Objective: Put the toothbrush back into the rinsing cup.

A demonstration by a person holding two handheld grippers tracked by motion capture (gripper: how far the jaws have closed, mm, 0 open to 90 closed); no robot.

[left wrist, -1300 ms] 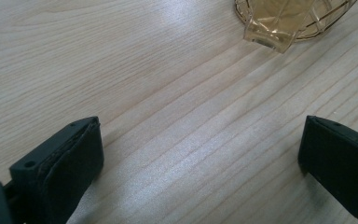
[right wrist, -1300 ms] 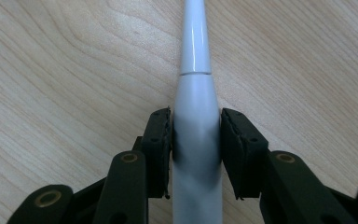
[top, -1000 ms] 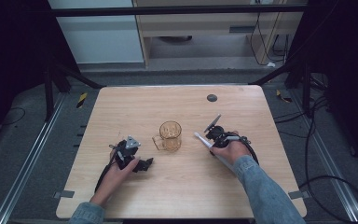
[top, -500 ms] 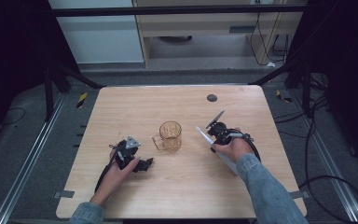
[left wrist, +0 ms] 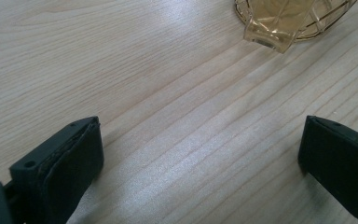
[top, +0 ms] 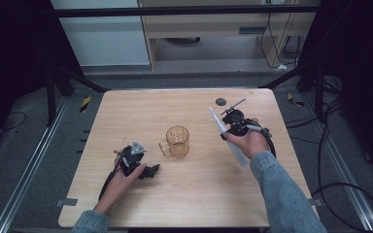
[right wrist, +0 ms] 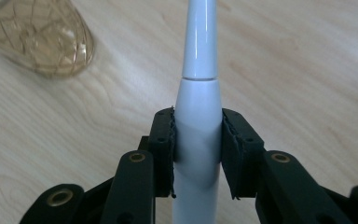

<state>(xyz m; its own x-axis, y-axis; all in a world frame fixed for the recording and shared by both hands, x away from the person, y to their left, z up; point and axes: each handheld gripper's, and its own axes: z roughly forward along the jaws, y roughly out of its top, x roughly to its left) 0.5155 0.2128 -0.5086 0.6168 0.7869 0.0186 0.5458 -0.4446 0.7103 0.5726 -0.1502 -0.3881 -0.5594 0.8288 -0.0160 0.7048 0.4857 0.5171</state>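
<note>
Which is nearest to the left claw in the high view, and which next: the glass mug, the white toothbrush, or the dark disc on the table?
From the left claw:
1. Glass mug, just up and right of it, mid-table.
2. White toothbrush, held in the right claw, on the table's right side.
3. Dark disc, near the far edge, right of centre.

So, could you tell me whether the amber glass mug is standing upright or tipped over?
Upright. In the high view the mug stands on its base on the table, its round open mouth facing up and its handle sticking out sideways.
</note>
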